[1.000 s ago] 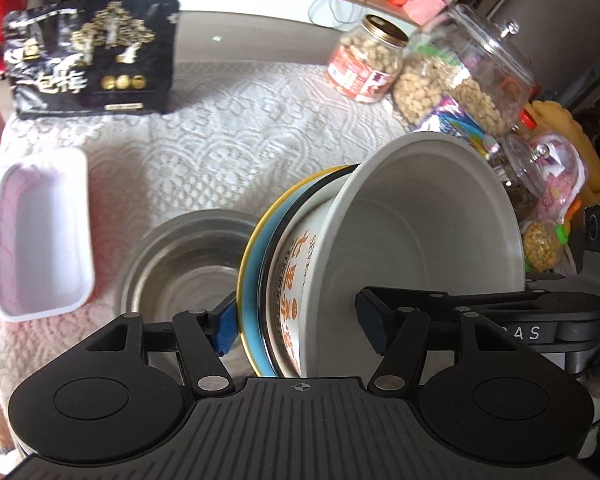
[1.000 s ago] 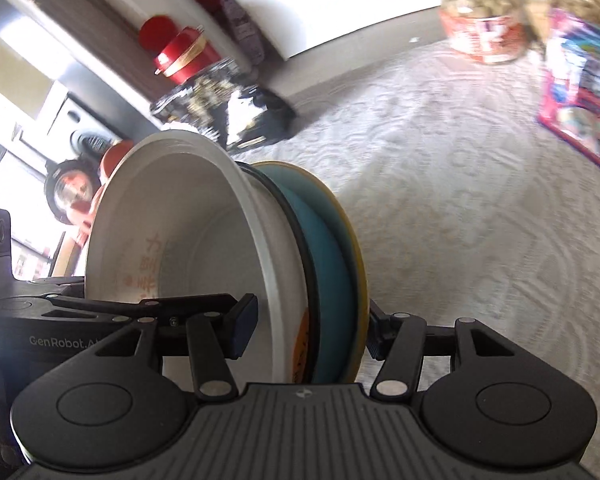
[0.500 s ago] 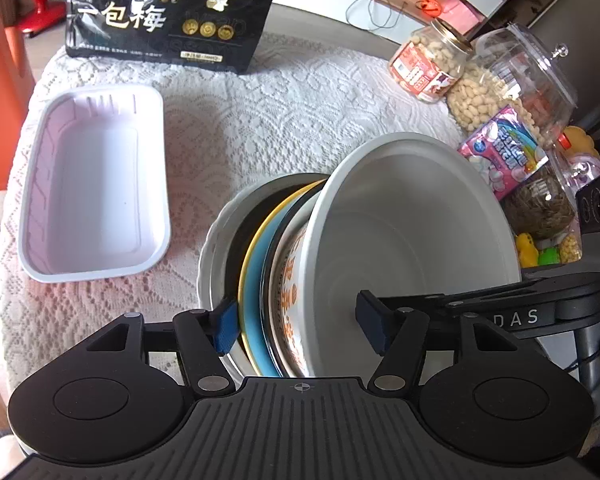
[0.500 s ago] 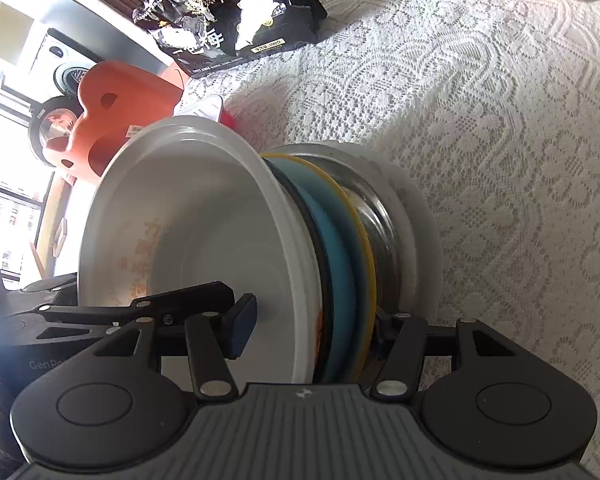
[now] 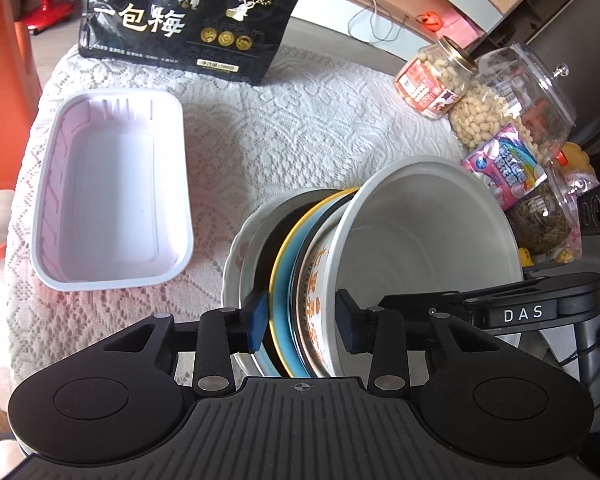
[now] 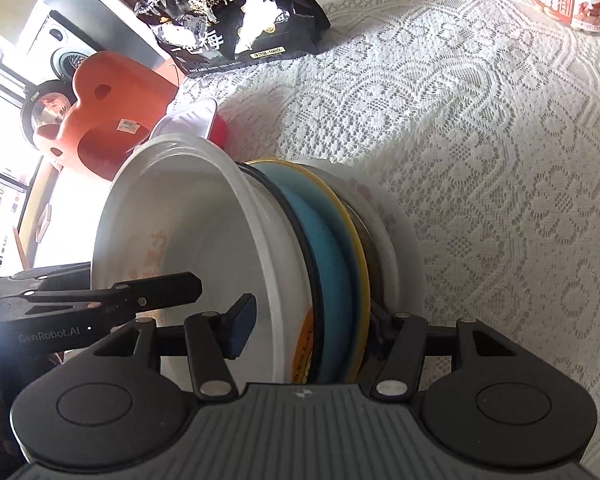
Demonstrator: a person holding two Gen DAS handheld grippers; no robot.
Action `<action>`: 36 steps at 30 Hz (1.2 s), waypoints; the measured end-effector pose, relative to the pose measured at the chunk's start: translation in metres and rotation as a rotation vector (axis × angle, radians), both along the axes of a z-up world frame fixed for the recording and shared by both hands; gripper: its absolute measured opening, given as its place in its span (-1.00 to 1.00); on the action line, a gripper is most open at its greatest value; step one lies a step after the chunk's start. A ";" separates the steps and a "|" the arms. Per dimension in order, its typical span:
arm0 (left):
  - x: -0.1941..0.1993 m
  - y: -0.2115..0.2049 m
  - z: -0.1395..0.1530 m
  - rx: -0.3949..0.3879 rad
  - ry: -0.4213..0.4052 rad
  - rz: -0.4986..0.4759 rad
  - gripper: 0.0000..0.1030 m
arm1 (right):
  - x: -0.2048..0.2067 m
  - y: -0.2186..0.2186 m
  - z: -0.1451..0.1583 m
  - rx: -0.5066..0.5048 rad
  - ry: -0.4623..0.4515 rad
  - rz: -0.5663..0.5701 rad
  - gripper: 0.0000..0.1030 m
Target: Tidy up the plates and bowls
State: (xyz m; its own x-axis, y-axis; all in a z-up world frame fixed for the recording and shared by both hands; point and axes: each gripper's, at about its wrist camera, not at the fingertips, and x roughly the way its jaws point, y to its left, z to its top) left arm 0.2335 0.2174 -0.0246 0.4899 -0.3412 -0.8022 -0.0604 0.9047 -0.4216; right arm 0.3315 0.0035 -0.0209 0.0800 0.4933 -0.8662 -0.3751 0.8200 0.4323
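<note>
The left claw (image 5: 302, 322) was closing, its blue pads straddling the rims of a nested stack: one pad lay against the outer side of the blue plate (image 5: 286, 276), the other sat inside the white bowl (image 5: 428, 240) with a sliver of gap, so the pinch looked not quite made. The right claw (image 6: 308, 328) stood partly apart over the opposite rim of the same stack; its outer finger was tucked behind the yellow-edged plate, its inner pad hung clear of the bowl wall inside, so I judged it was not squeezing. The stack had been set into a steel bowl and a wide white flowered dish (image 5: 236, 248), which rested on the desk just beside the pale rectangular tray (image 5: 108, 192). The risk I saw was the smooth, glazed, curved rims: pinched at one edge only, they could slide over one another or tip, and the deep bowl with orange lettering, tall and light like plastic, could pop out of the shallower plates. The lace tablecloth (image 5: 320, 120) was knobbly and loose, and might drag or bunch if the dish were shoved. Beyond stood a crinkled black snack bag (image 5: 192, 20) and clear jars of nuts (image 5: 436, 76), close enough to be knocked.
</note>
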 end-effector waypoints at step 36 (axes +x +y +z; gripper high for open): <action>-0.002 0.130 0.036 0.113 -0.206 0.386 -0.33 | -0.029 0.086 0.134 -0.136 -0.634 0.067 0.56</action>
